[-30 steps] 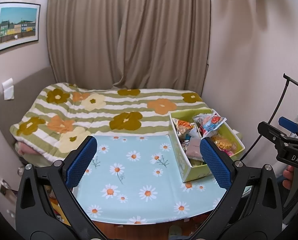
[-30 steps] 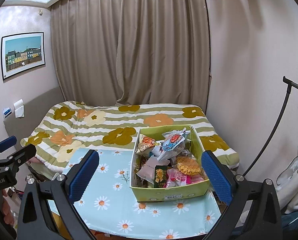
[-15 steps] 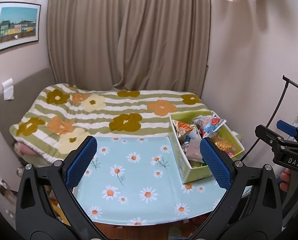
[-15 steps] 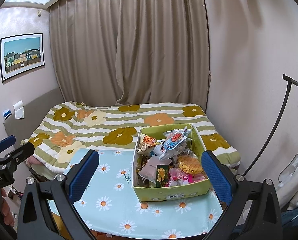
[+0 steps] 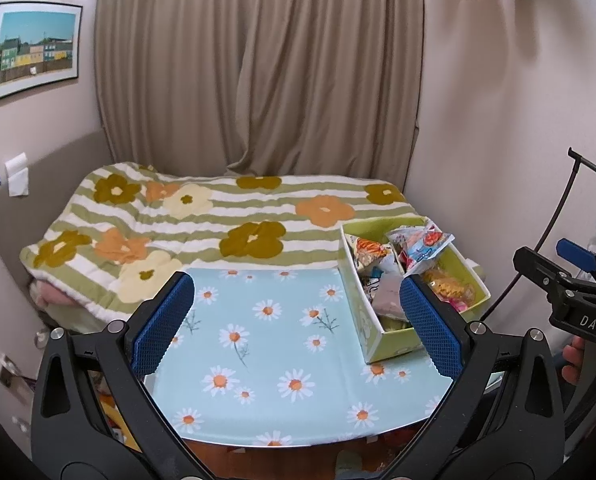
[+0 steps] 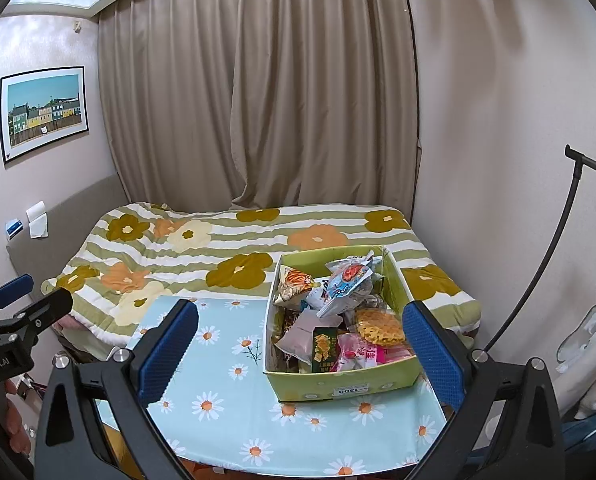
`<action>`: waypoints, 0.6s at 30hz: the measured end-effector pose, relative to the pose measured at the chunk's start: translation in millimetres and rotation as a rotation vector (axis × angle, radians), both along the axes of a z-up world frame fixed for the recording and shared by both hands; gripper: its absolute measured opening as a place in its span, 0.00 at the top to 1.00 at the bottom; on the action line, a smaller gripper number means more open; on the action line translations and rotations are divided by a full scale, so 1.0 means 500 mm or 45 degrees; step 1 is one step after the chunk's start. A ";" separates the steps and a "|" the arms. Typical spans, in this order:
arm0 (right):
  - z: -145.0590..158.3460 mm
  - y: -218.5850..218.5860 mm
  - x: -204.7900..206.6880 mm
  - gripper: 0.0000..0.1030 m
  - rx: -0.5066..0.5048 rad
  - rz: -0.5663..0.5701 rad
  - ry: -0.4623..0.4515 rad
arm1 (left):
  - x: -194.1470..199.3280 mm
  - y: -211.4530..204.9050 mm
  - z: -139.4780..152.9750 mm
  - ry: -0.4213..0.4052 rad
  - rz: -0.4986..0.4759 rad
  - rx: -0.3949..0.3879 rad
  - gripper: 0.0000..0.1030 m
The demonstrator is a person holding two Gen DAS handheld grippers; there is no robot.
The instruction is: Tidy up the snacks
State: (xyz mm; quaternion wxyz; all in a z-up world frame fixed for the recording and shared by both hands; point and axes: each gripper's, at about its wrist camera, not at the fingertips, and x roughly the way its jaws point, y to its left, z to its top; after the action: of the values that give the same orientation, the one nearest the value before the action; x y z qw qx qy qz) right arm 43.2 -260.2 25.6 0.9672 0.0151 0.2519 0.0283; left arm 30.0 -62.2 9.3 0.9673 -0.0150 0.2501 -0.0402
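Holding both tools above the near edge of the table, you have nothing gripped. Your left gripper (image 5: 298, 320) has its blue-padded fingers (image 5: 162, 324) spread wide, with only daisy cloth between them. Your right gripper (image 6: 301, 354) is spread just as wide and is also empty; from its camera the jaws frame the box without touching it. In the right wrist view, your left hand (image 6: 2, 420) shows at the near left edge, wrapped on its tool's handle.

Table (image 5: 266, 420): covered by a light blue cloth printed with daisies, bare on its left and centre.

Snack box (image 6: 337, 386): a yellow-green cardboard box, open-topped, standing on the right side of the table, with a white label on its near wall. It is piled full. Near the front of the box lie a dark green packet (image 6: 323, 350) and a pink packet (image 6: 359, 354); beside them, to the right, is a clear bag of yellow ring snacks (image 6: 379, 326). A pale mauve packet (image 6: 303, 332) lies to their left. Farther in, a blue and red packet (image 6: 347, 282) sits on top of the heap, tilted, and an orange tiger-print bag (image 6: 294, 284) leans at the far left corner.

Beyond the table is a bed with a striped floral quilt (image 6: 226, 248). Farther still, a beige curtain (image 6: 258, 100) hangs closed, and a framed picture of houses (image 6: 44, 114) hangs on the left wall.
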 end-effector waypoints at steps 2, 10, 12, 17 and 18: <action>0.001 -0.002 -0.002 0.01 0.002 0.001 0.000 | 0.001 0.001 -0.001 0.003 0.007 -0.008 0.01; 0.001 0.000 -0.002 0.01 0.002 0.000 0.002 | -0.002 0.001 0.003 -0.038 0.053 0.047 0.01; 0.000 0.000 -0.003 0.01 0.005 0.002 0.003 | -0.006 -0.003 0.006 -0.064 0.072 0.082 0.01; -0.004 0.002 -0.002 0.01 0.007 0.006 0.009 | -0.011 -0.011 0.015 -0.103 0.059 0.102 0.01; -0.006 0.004 -0.001 0.01 0.007 0.008 0.012 | -0.012 -0.012 0.015 -0.110 0.054 0.097 0.01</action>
State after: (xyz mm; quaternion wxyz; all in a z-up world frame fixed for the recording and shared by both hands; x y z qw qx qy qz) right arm 42.7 -258.5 22.9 0.9659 0.0171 0.2564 0.0321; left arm 23.9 -68.3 16.9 0.9777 0.0185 0.2090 -0.0109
